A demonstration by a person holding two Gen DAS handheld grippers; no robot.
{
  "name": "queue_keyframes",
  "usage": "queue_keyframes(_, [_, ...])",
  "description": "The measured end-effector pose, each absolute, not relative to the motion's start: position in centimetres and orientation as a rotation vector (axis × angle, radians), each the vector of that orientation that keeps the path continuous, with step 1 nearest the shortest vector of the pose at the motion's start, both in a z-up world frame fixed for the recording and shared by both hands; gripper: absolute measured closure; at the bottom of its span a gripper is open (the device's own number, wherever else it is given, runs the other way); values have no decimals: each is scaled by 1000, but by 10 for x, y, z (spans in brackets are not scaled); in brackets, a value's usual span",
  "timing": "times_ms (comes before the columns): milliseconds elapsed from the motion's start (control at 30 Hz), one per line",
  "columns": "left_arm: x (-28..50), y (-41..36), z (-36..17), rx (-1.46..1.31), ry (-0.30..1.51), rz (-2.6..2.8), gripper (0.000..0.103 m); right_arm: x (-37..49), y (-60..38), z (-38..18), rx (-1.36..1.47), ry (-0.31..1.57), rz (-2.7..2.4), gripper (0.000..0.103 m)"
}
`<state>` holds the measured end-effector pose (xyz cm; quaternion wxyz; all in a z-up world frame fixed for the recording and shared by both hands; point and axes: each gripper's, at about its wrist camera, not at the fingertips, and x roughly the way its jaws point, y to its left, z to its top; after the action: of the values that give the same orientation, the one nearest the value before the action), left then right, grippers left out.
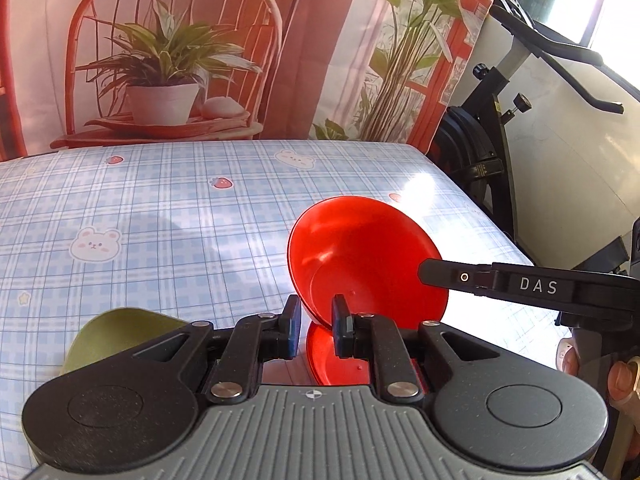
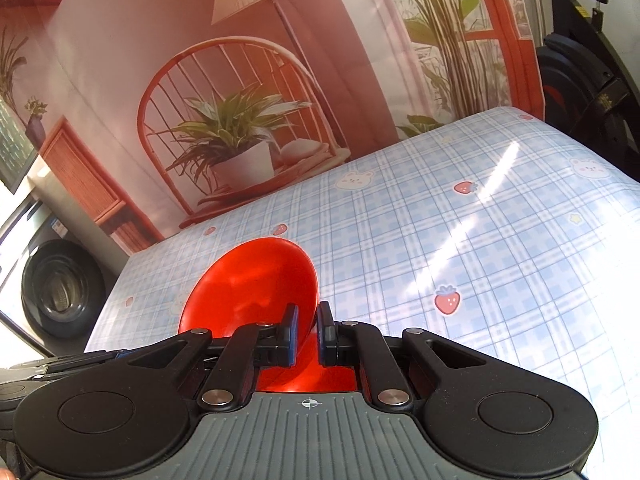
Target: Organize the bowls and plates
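A red bowl is tilted on its side above the blue checked tablecloth. My right gripper reaches in from the right and is shut on the bowl's rim; in the right wrist view its fingers clamp the bowl. My left gripper has its jaws a little apart, with the bowl's lower rim between them. A red plate lies under the left gripper. A green bowl sits at the lower left, partly hidden by the gripper body.
The table's right edge drops off beside a black exercise bike. A printed backdrop hangs behind the table. A washing machine stands to the left in the right wrist view.
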<state>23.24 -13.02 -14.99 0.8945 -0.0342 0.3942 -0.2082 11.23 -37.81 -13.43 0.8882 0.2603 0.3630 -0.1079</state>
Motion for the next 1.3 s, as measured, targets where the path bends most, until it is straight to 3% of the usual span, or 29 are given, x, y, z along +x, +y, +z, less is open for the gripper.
queue_keyframes(700, [212, -135, -170, -86, 870, -491, 86, 79, -376, -150, 531, 812, -242, 94])
queue_keyframes(1300, [215, -129, -185, -128, 933, -502, 85, 78, -354, -162, 327, 846, -246, 93])
